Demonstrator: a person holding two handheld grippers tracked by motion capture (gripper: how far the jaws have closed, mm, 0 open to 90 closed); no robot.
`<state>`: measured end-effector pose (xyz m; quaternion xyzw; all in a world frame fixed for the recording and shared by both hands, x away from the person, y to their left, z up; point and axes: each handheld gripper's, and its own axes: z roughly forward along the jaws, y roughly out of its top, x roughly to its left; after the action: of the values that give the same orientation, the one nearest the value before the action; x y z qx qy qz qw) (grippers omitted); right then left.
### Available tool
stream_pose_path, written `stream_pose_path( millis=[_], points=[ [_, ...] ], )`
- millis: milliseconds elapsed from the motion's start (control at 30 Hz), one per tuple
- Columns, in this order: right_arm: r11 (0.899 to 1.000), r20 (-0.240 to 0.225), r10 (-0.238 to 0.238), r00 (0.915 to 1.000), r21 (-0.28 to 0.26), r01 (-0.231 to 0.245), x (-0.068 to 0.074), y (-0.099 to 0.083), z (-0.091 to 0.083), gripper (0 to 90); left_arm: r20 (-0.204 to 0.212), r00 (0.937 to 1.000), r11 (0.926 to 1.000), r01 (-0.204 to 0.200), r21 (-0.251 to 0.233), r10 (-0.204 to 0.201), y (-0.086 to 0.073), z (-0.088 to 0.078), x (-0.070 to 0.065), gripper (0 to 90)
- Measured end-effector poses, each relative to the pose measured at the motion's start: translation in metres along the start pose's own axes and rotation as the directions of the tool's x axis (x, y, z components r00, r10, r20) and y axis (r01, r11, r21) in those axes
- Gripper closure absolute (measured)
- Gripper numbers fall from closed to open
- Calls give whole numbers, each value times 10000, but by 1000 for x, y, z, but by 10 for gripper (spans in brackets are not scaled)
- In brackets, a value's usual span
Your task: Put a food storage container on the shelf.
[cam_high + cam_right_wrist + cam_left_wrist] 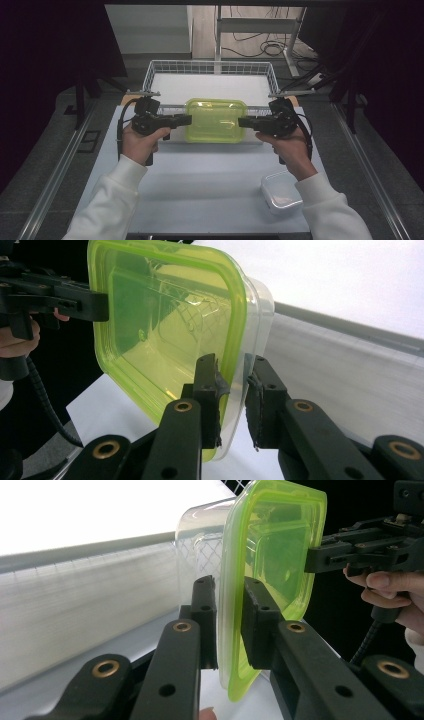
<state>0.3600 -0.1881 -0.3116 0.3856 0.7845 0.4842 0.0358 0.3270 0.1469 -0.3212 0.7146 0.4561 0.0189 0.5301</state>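
Looking like a lab recording bay. Dark curtains (55, 45) are enclosing a white table (200, 175). Cables (260, 47) are trailing over the floor.

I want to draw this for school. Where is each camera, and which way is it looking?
High view: above the table, looking forward and down at the green-lidded box; sleeves, both hands, left gripper and right gripper show.
Left gripper view: rides that gripper, looking along its jaws pinching the lid's rim; the other hand shows beyond.
Right gripper view: rides that gripper, looking along its jaws gripping the opposite rim; the other hand shows.
Shared: all three see the box, lid on.
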Motion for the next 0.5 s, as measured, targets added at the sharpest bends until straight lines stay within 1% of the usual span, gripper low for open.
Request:
stream_pose_path(
  millis=[200, 267, 367, 400, 500],
  points=[
    [9998, -32, 6, 10000, -185, -6, -2, 12, 1, 764, 18, 10000, 9999, 84, -113, -84, 10, 1, 5, 793],
    [9998, 27, -18, 10000, -195, 19, -2, 17, 1, 764, -107, 9999, 10000, 8, -61, -8, 15, 1, 5, 795],
    [9996, 52, -33, 10000, -286, 34, -1, 22, 1, 764, -154, 9999, 9999, -6, -109, 5, 23, -1, 4, 796],
    [9995, 33, -30, 10000, -328, 31, -1, 24, 1, 764, -194, 9998, 9999, -93, -112, 91, 26, -2, 4, 796],
    [9992, 22, -18, 10000, -399, 19, -3, 29, 1, 764, -213, 9997, 9999, -130, -103, 128, 31, -2, 5, 796]
  ],
)
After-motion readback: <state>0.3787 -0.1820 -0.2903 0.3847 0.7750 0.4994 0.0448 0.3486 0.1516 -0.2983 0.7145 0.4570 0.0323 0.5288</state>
